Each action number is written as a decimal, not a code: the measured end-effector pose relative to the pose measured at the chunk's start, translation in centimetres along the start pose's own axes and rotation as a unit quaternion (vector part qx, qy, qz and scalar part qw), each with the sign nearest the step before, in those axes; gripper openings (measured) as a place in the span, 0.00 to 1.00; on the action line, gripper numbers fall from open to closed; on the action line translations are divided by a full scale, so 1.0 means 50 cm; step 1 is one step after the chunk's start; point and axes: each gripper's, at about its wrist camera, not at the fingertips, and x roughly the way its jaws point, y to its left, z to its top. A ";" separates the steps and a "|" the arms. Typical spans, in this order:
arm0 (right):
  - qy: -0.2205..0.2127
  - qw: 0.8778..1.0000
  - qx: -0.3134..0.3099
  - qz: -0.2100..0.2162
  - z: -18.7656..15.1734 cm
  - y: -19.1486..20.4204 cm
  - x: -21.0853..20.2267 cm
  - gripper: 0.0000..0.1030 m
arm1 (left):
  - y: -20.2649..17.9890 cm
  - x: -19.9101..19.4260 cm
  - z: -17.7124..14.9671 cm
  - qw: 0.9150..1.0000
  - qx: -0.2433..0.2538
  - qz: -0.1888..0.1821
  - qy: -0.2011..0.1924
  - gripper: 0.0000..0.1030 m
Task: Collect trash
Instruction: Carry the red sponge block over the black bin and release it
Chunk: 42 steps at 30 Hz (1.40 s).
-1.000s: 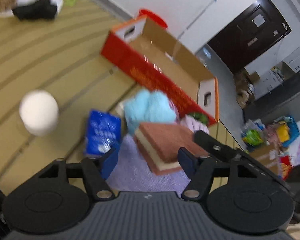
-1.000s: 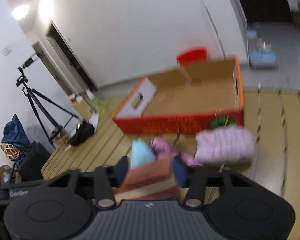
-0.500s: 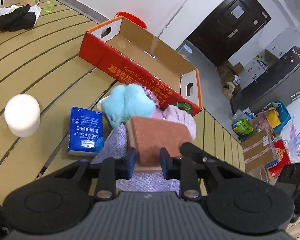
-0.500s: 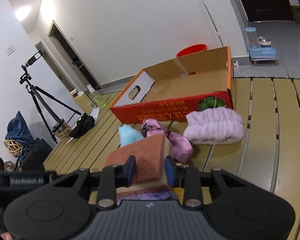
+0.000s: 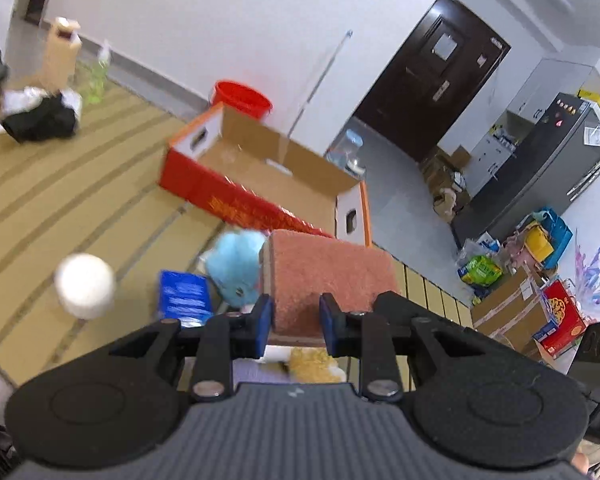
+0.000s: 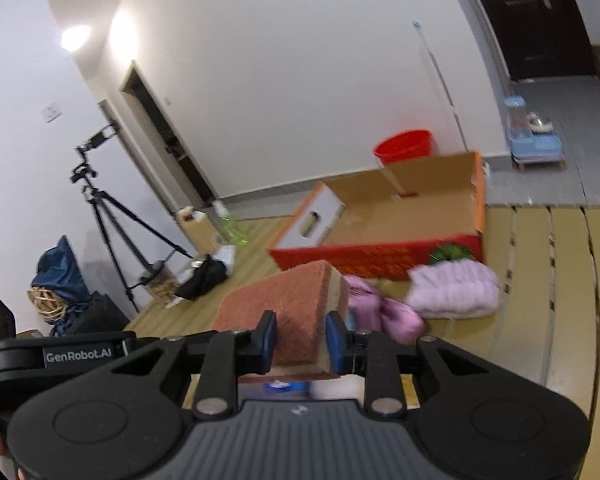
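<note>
Both grippers clamp the same sponge (image 5: 324, 276): the left gripper (image 5: 294, 322) pinches its near edge, and the right gripper (image 6: 300, 340) pinches another edge, each narrowed onto the block with the pads (image 5: 263, 320) pressed into its sides. The sponge hangs clear of the floor, just short of the box (image 5: 260, 176), which lies open-topped with its red wall facing the grippers.

To carry this well, move both grippers together at one pace toward the box, so neither twists the soft block loose; clear the red wall before lowering, then let go over the cardboard bottom. The frames are smeared by motion, so how high the sponge sits above the pile is probably modest but hard to judge.

Half a second ago the sponge sat low among the blue plush (image 5: 236, 272) and pink clothes (image 6: 452, 288) near the box. It has since risen and now overlaps the box's near wall in the left view.
</note>
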 end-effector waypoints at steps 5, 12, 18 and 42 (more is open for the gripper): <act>0.013 0.999 -0.023 0.038 -0.017 0.129 0.009 0.25 | 0.083 -0.134 -0.015 0.999 -0.010 0.027 -0.026 0.25; 0.083 0.990 -0.052 0.098 -0.150 0.334 0.119 0.25 | 0.300 -0.301 -0.101 0.991 -0.076 0.101 -0.039 0.25; 0.155 0.975 -0.066 0.145 -0.306 0.461 0.198 0.24 | 0.484 -0.388 -0.221 0.981 -0.147 0.123 -0.028 0.25; 0.368 0.919 -0.144 0.010 -0.732 0.399 0.471 0.45 | 0.731 -0.168 -0.466 0.921 -0.188 0.278 0.196 0.72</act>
